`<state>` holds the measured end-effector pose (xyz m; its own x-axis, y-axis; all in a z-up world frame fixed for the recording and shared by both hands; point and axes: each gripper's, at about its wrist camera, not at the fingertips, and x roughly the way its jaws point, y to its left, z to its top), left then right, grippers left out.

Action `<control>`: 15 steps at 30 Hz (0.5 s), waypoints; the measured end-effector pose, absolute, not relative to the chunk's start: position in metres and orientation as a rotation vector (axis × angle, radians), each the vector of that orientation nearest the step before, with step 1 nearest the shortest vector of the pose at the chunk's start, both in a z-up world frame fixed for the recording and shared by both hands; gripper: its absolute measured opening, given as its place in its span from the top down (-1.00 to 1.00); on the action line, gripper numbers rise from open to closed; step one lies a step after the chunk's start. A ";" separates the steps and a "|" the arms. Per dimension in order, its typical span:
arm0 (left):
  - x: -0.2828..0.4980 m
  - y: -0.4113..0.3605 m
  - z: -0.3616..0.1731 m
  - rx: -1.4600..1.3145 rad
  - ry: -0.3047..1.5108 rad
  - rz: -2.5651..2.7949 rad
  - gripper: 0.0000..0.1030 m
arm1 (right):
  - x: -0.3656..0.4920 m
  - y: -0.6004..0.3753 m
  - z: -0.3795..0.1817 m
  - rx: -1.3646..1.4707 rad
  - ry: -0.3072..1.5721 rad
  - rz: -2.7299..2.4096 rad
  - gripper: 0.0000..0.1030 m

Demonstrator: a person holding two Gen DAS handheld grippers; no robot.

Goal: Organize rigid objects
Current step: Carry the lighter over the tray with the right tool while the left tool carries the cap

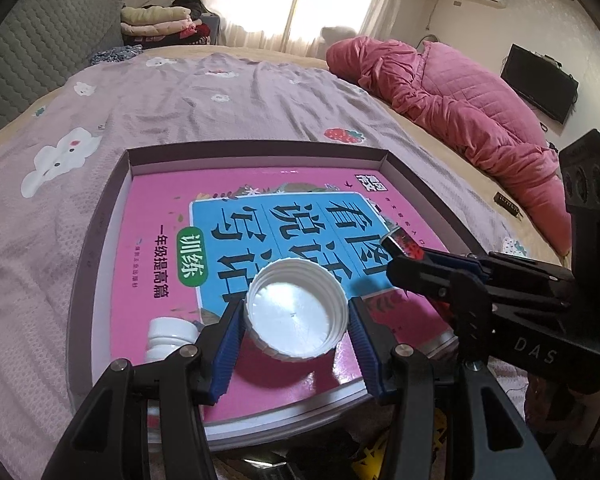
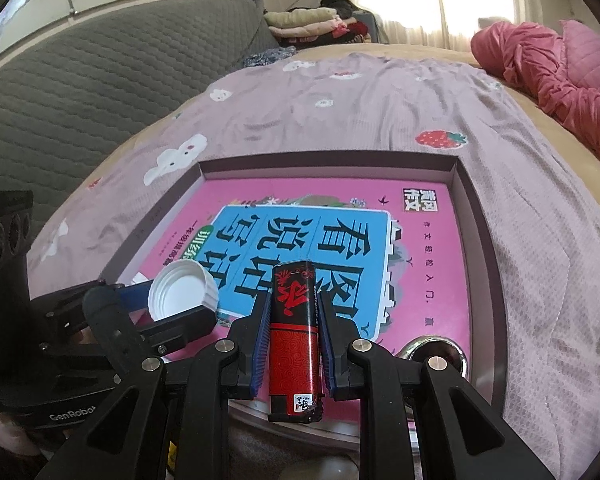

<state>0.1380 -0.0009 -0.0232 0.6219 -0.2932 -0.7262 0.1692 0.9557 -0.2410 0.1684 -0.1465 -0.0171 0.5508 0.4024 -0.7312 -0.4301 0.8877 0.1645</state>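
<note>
My left gripper point(image 1: 296, 320) is shut on a white screw cap point(image 1: 296, 312), held open side up above a pink and blue book point(image 1: 172, 208). The book lies in a shallow cardboard box lid point(image 1: 256, 148) on the bed. My right gripper point(image 2: 294, 312) is shut on a red and black lighter point(image 2: 294, 336), held lengthwise over the same book point(image 2: 420, 240). The lighter's tip point(image 1: 404, 242) and the right gripper point(image 1: 428, 272) show in the left wrist view; the cap point(image 2: 182, 294) shows in the right wrist view. A white bottle point(image 1: 170, 338) lies in the lid by my left finger.
A round metal object point(image 2: 436, 350) sits in the lid's near right corner. The lid's walls point(image 2: 462, 176) rise around the book. A pink quilt point(image 1: 440, 96) lies at the far right, folded clothes point(image 1: 156, 20) at the back, and a grey padded headboard point(image 2: 80, 80) at left.
</note>
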 end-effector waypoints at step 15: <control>0.141 -0.003 -0.024 -0.130 0.874 -0.276 0.00 | 0.171 -0.140 -0.025 -0.125 0.902 0.453 0.55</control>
